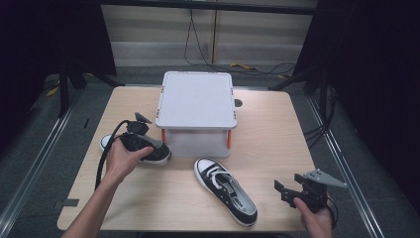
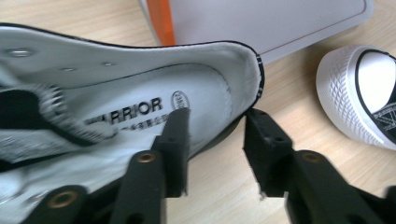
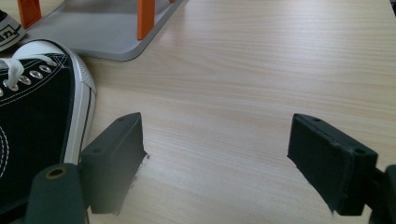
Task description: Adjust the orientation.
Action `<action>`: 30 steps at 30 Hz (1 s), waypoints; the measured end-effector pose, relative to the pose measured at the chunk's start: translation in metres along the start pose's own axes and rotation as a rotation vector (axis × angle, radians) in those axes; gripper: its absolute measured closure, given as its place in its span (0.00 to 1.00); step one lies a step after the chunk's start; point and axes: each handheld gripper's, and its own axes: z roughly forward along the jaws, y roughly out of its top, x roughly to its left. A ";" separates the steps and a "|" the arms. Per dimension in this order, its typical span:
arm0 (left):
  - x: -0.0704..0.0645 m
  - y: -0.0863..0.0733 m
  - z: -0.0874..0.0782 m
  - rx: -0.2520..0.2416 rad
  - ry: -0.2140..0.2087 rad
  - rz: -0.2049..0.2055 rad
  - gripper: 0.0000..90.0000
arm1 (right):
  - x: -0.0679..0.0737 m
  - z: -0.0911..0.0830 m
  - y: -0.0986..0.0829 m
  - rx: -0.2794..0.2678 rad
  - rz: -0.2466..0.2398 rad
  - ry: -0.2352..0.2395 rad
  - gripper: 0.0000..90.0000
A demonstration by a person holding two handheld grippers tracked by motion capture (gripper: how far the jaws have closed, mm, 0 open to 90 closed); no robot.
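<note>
I have the left gripper (image 2: pixel 212 140) straddling the heel wall of the black canvas sneaker (image 2: pixel 140 88), one jaw inside over the white printed insole, the other outside, not yet pinched, so I judge a lift is next. The right gripper (image 3: pixel 215 158) waits with jaws wide, the second sneaker (image 3: pixel 37 121) just beside its left jaw.

curtained lab, floor cables (image 1: pixel 198 44)

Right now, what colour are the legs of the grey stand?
Orange; the legs of the stand show best in the right gripper view.
</note>
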 end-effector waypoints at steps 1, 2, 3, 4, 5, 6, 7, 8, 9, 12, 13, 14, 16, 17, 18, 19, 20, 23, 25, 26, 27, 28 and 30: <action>0.000 -0.002 -0.002 0.009 -0.008 -0.008 0.69 | 0.000 0.000 0.000 0.003 0.001 -0.002 0.20; 0.001 -0.004 -0.004 0.024 -0.029 -0.009 0.65 | -0.001 0.000 0.000 0.003 0.003 -0.003 0.20; 0.000 -0.007 -0.004 0.026 -0.033 -0.009 0.62 | -0.001 0.001 0.000 0.008 0.007 -0.008 0.20; 0.000 -0.008 -0.003 0.025 -0.035 -0.015 0.61 | -0.002 0.001 0.000 0.008 0.010 -0.008 0.20; 0.000 -0.008 -0.001 0.028 -0.040 -0.017 0.61 | -0.002 0.002 0.000 0.011 0.011 -0.006 0.20; 0.000 -0.007 0.002 0.024 -0.034 -0.031 0.58 | -0.002 0.002 0.000 0.011 0.010 -0.006 0.20; 0.000 -0.006 0.003 0.027 -0.029 -0.023 0.56 | -0.002 0.002 0.000 0.013 0.011 -0.007 0.20; -0.001 -0.005 0.004 0.029 -0.032 -0.022 0.55 | -0.002 0.002 0.000 0.012 0.012 -0.008 0.20; -0.002 -0.004 0.004 0.013 -0.040 -0.029 0.53 | -0.001 0.002 0.000 0.012 0.011 -0.006 0.20; -0.008 0.001 0.005 0.018 -0.063 -0.005 0.47 | -0.001 0.004 0.000 0.013 0.006 -0.002 0.20; -0.010 0.002 0.007 0.015 -0.065 -0.004 0.45 | -0.001 0.004 0.000 0.016 0.006 -0.003 0.20; -0.012 0.003 0.009 0.018 -0.069 -0.001 0.44 | -0.001 0.005 0.001 0.021 0.005 -0.001 0.20; -0.016 0.004 0.017 0.040 -0.050 0.005 0.43 | -0.001 0.005 0.000 0.022 0.002 -0.001 0.20; -0.017 0.003 0.020 0.051 -0.039 0.008 0.43 | 0.000 0.004 0.000 0.020 0.002 -0.001 0.20; -0.019 0.001 0.024 0.063 -0.030 -0.001 0.45 | 0.000 0.004 0.000 0.018 0.000 0.000 0.20; -0.019 -0.001 0.027 0.083 -0.028 0.005 0.50 | -0.001 0.003 0.000 0.019 0.001 0.000 0.20; -0.021 -0.004 0.030 0.090 -0.029 0.012 0.51 | -0.001 0.003 0.000 0.018 0.003 -0.004 0.20; -0.023 -0.010 0.031 0.123 -0.013 0.014 0.51 | -0.004 0.002 -0.001 0.020 0.010 -0.009 0.20; -0.024 -0.015 0.029 0.148 -0.016 0.012 0.51 | -0.004 0.001 -0.001 0.020 0.014 -0.010 0.20; -0.025 -0.018 0.028 0.162 -0.017 0.011 0.50 | -0.004 0.001 -0.001 0.020 0.013 -0.011 0.20; -0.025 -0.021 0.026 0.170 -0.020 0.013 0.49 | -0.004 0.001 -0.001 0.019 0.012 -0.013 0.20; -0.025 -0.025 0.024 0.183 -0.026 0.018 0.49 | -0.004 0.001 -0.001 0.017 0.012 -0.015 0.20; -0.026 -0.035 0.020 0.203 -0.024 0.030 0.46 | -0.004 0.001 -0.001 0.018 0.014 -0.016 0.20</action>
